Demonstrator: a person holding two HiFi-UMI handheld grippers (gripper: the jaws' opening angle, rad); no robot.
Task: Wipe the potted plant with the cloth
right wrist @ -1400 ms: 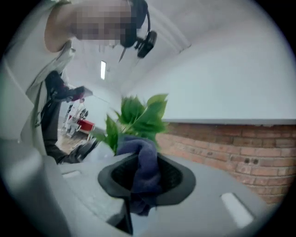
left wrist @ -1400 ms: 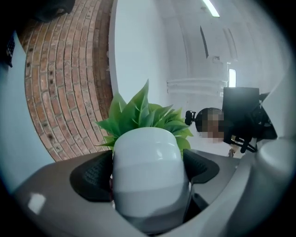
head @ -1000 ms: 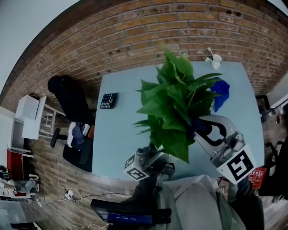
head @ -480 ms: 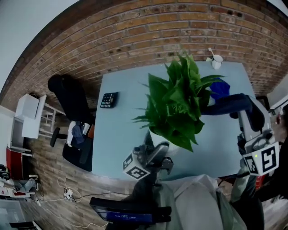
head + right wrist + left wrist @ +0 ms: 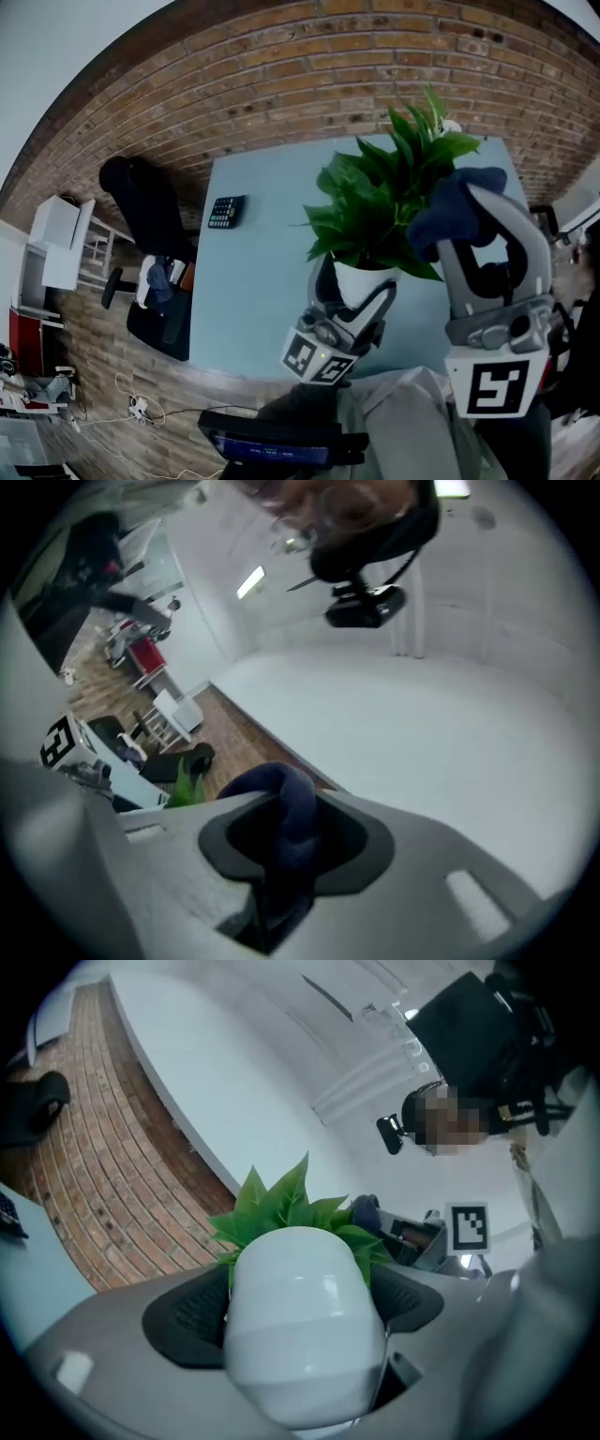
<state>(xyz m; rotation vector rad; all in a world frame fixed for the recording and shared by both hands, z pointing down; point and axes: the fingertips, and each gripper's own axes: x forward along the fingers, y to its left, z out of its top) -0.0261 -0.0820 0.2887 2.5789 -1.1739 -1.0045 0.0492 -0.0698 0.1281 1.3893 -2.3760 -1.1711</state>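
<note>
Head view shows a smooth, rounded white glossy pot (image 5: 359, 279) that contains a green plant with pointed leaves (image 5: 380, 187), over the near part of the pale blue flat surface (image 5: 253, 272). The left claw (image 5: 300, 1307) stands wide, and its dark ribbed pads press on both sides of the pot. The right claw (image 5: 291, 841) is nearly closed on a soft, bunched dark blue cloth (image 5: 442, 214), just beside the leaves on the plant's right side. A black rectangular calculator (image 5: 226, 210) lies well apart.

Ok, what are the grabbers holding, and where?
The left gripper clamps the white pot by its sides. The right gripper pinches the blue cloth by a bunched fold.
</note>
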